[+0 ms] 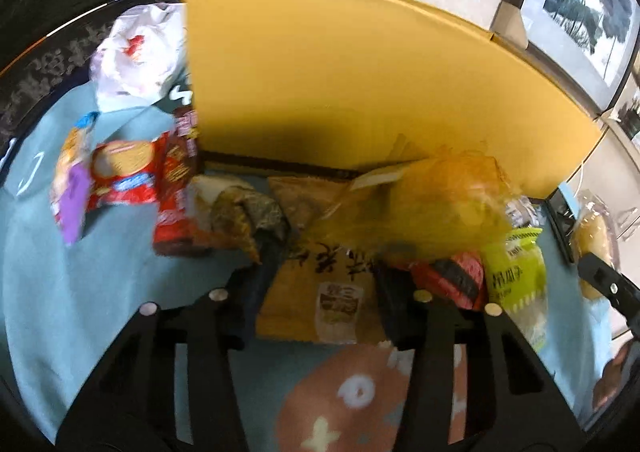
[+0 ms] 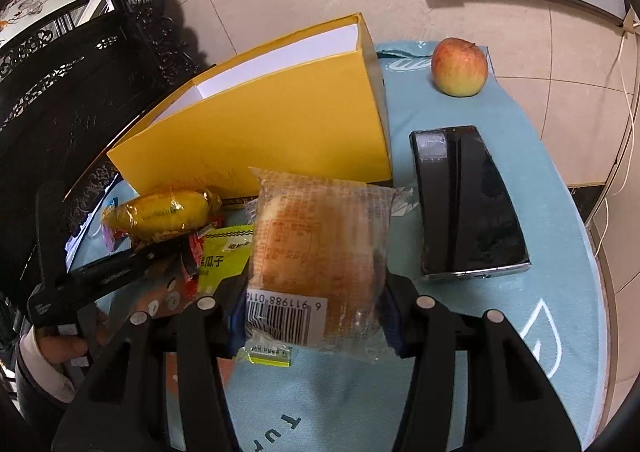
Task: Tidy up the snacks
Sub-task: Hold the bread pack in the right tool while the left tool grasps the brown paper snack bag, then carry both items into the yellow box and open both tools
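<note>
Counter (image 2: 560, 332): round, under a light-blue cloth.

Yellow box (image 2: 280, 120): open, lid upright, at the far side of the counter.

Right hand-held gripper (image 2: 314, 308): clamped on a clear-wrapped bread bun (image 2: 316, 248), barcode label facing the camera, held in front of the yellow box.

Left hand-held gripper (image 1: 320, 284): fingers set either side of a tan snack packet (image 1: 320, 300) with dark lettering; blur hides whether the pads press on it, so its grip cannot be told. A yellow-wrapped snack (image 1: 420, 208) lies just beyond its tips.

Loose snacks left of the box: a red biscuit pack (image 1: 124, 176), a dark red wafer pack (image 1: 176, 188), a purple-and-orange packet (image 1: 72, 188), a white plastic bag (image 1: 136, 52).

Lime-green seed packet (image 2: 224, 256): beside the bun, near the box front.

Apart, on the right: a black smartphone (image 2: 472, 204) and an apple (image 2: 459, 66).
</note>
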{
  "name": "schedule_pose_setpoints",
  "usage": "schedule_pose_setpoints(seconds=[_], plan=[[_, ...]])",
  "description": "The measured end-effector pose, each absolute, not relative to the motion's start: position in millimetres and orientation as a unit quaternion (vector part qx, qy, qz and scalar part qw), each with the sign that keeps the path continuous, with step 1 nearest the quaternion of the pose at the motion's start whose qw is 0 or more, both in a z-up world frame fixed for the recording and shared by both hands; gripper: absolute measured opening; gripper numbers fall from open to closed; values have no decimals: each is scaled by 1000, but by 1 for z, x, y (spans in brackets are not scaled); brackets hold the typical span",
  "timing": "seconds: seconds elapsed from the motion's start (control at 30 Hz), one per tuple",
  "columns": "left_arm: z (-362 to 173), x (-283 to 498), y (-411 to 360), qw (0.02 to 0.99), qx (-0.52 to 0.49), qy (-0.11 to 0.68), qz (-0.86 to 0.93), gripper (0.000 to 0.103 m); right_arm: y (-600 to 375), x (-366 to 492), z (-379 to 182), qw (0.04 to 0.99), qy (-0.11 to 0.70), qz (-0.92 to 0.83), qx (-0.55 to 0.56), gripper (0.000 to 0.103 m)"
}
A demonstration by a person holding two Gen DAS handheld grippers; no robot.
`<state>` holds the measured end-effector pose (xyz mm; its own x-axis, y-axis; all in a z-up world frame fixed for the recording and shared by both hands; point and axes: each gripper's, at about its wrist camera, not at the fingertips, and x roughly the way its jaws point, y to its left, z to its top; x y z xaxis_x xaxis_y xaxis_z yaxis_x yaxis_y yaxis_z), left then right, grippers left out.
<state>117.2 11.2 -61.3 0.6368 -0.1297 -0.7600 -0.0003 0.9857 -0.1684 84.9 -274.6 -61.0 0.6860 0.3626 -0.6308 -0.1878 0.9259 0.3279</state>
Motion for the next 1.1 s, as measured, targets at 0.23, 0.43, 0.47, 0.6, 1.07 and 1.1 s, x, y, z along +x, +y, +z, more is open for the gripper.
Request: schedule_pose_setpoints(seconds=[0.23, 0.43, 0.47, 0.6, 1.07, 1.1], plan=[[-40, 75, 27, 910, -81, 402, -63, 36, -277, 81, -58, 913, 356, 158, 124, 54], [-39, 64, 30, 905, -78, 412, -67, 34, -271, 81, -59, 911, 358, 165, 120, 54], [-43, 68, 28, 901, -78, 421, -68, 34, -271, 80, -59, 912, 357, 164, 118, 54], [-56, 72, 23, 891, -87, 442, -62, 64, -271, 79, -60, 912, 354, 168, 118, 54], [-59, 61, 8, 904, -11, 428, -21, 38, -268, 78, -58, 912, 355, 176, 108, 54], [-54, 58, 10, 906, -10, 421, -23, 38, -269, 77, -57, 913, 351, 176, 110, 54]])
